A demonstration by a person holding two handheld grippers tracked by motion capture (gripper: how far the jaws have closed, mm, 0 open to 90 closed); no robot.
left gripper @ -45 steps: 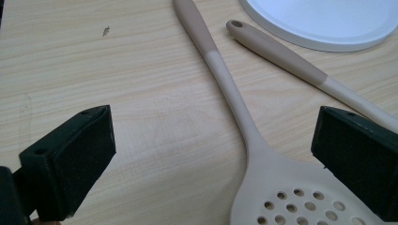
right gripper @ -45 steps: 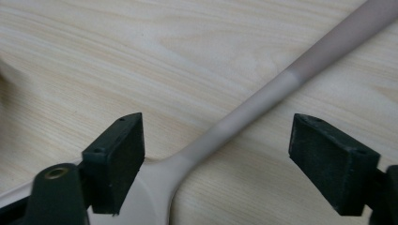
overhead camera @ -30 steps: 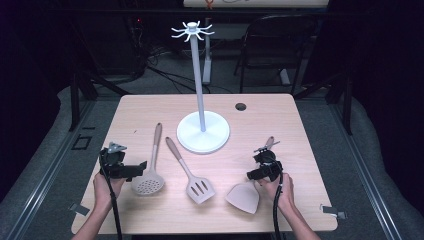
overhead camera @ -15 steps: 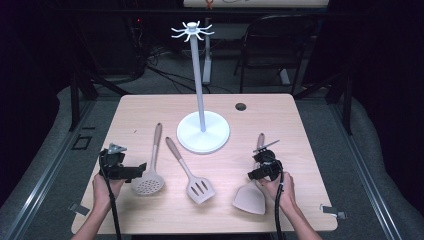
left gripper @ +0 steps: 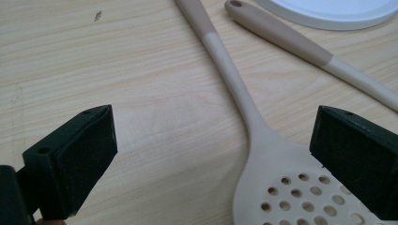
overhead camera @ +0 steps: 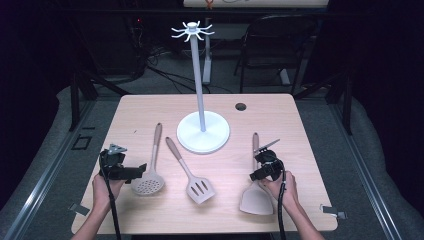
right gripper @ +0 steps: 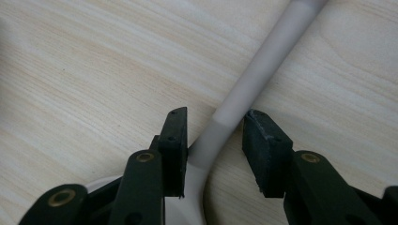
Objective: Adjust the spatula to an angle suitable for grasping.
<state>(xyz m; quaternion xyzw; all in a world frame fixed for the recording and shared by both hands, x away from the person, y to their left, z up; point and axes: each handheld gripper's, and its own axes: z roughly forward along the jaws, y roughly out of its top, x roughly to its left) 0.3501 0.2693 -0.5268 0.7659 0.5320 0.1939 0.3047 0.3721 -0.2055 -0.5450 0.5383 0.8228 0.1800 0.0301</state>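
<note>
Three beige utensils lie on the wooden table (overhead camera: 300, 130): a round skimmer (overhead camera: 148, 186), a slotted turner (overhead camera: 200, 190) and a solid turner (overhead camera: 256, 201). My left gripper (overhead camera: 142, 170) stands open at the skimmer's left edge, and the perforated head (left gripper: 281, 187) lies low between its wide jaws. My right gripper (overhead camera: 257, 170) points down at the solid turner's neck (right gripper: 253, 79). Its jaws have just been closing with the neck between them. One pad (right gripper: 174, 140) touches it and the other (right gripper: 263, 150) still stands off by a small gap.
A white stand (overhead camera: 203, 132) with a tall pole and a ring of hooks (overhead camera: 192, 30) rises behind the utensils at the table's middle. A dark round hole (overhead camera: 240, 106) sits at the back right. A dark chair (overhead camera: 280, 45) stands beyond the table.
The right gripper's jaws have narrowed around the solid turner's neck. The turner has swung so its handle points straight back, and its blade has shifted slightly right. The left hand has kept still.
</note>
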